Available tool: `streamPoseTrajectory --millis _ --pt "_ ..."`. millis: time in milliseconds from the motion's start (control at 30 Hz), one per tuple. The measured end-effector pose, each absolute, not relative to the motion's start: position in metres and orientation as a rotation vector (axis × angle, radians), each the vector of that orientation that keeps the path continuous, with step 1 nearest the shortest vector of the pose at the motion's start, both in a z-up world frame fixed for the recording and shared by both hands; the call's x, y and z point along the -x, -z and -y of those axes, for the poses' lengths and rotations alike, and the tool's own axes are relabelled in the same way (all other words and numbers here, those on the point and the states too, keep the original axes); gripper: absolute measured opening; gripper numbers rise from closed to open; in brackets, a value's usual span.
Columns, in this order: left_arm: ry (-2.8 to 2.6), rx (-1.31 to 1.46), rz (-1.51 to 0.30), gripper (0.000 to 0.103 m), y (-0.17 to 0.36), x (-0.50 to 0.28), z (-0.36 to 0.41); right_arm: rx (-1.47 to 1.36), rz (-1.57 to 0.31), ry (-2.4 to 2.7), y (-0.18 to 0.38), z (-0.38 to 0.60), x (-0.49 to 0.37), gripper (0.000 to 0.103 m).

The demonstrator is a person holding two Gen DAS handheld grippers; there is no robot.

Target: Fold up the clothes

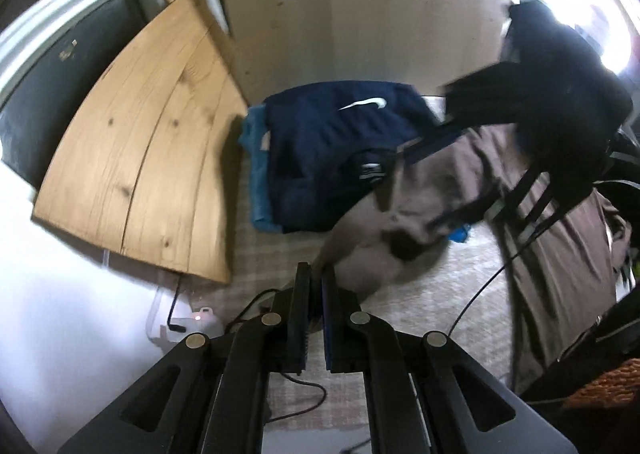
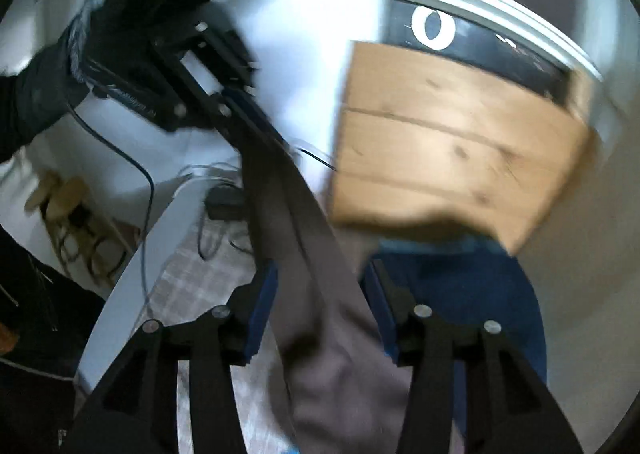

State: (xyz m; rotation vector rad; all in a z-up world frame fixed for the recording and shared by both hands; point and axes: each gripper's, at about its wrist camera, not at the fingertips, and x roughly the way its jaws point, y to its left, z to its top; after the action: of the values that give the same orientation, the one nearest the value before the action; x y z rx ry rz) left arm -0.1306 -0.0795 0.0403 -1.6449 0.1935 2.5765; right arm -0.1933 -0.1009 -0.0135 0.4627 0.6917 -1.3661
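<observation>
Pale checked bedding covers the bed, with a wooden board leaning at its far side against a cream wall. Folded clothes sit stacked just beside the board: a navy top with a white swoosh lying on a light blue garment whose edge shows at the left. Brown garment spreads across the bedding on the right, one end drawn up toward the camera. Left claw: jaws nearly together, pinching a corner of the brown garment; from the right wrist view that cloth hangs in a long strip from the left claw, which a dark sleeve carries high. Right claw: jaws standing partly apart, the brown strip passing between them but the blue pads not pressing on it. Both views are motion-blurred. Cables trail over the bed edge.
</observation>
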Motion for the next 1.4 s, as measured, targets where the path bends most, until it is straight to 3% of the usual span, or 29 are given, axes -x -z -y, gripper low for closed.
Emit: streamPoseTrajectory --millis 133,167,200,233,300,333,367,567,767,933,1233,1300,1333,1367,1400 --pt "-2.553 1.582 -0.192 0.005 -0.050 0.123 0.068 -0.447 -0.722 1.302 0.017 0.129 0.180 0.044" --pt "-2.556 1.568 -0.200 0.006 -0.051 0.121 0.066 -0.452 -0.718 1.287 0.017 0.133 0.177 0.040" --pt "-2.560 1.553 -0.207 0.008 -0.053 0.119 0.064 -0.455 -0.720 1.280 0.015 0.133 0.173 0.009" --pt "-2.571 1.535 -0.212 0.009 -0.055 0.116 0.064 -0.459 -0.724 1.282 0.014 0.132 0.172 0.004" --pt "-2.593 1.499 -0.209 0.019 -0.060 0.107 0.067 -0.444 -0.700 1.317 0.011 0.111 0.180 0.004" --pt "-2.609 1.478 -0.195 0.031 -0.062 0.100 0.071 -0.443 -0.664 1.330 0.008 0.098 0.186 0.004" --pt "-2.624 1.457 -0.179 0.036 -0.065 0.093 0.075 -0.449 -0.629 1.339 0.004 0.086 0.189 0.004" --pt "-2.588 1.431 -0.070 0.037 -0.054 0.081 0.079 -0.451 -0.460 1.348 -0.012 0.039 0.194 0.004" --pt "-2.469 1.369 -0.167 0.048 -0.040 0.102 0.043 -0.480 -0.423 1.335 -0.015 0.034 0.192 0.004" --pt "-2.436 1.353 -0.158 0.049 -0.033 0.118 0.036 -0.461 -0.424 1.356 -0.018 0.026 0.191 0.004" --pt "-2.440 1.318 -0.097 0.049 -0.045 0.122 0.036 -0.440 -0.452 1.416 -0.015 0.033 0.194 0.004" --pt "-2.451 1.314 -0.094 0.044 -0.047 0.122 0.037 -0.433 -0.470 1.420 -0.015 0.036 0.192 0.004" --pt "-2.448 1.316 -0.082 0.029 -0.047 0.122 0.039 -0.430 -0.484 1.426 -0.014 0.039 0.192 0.004" --pt "-2.444 1.317 -0.071 0.008 -0.047 0.122 0.040 -0.428 -0.499 1.433 -0.014 0.041 0.192 0.004" --pt "-2.442 1.319 -0.060 0.006 -0.047 0.122 0.042 -0.428 -0.512 1.437 -0.014 0.043 0.192 0.006"
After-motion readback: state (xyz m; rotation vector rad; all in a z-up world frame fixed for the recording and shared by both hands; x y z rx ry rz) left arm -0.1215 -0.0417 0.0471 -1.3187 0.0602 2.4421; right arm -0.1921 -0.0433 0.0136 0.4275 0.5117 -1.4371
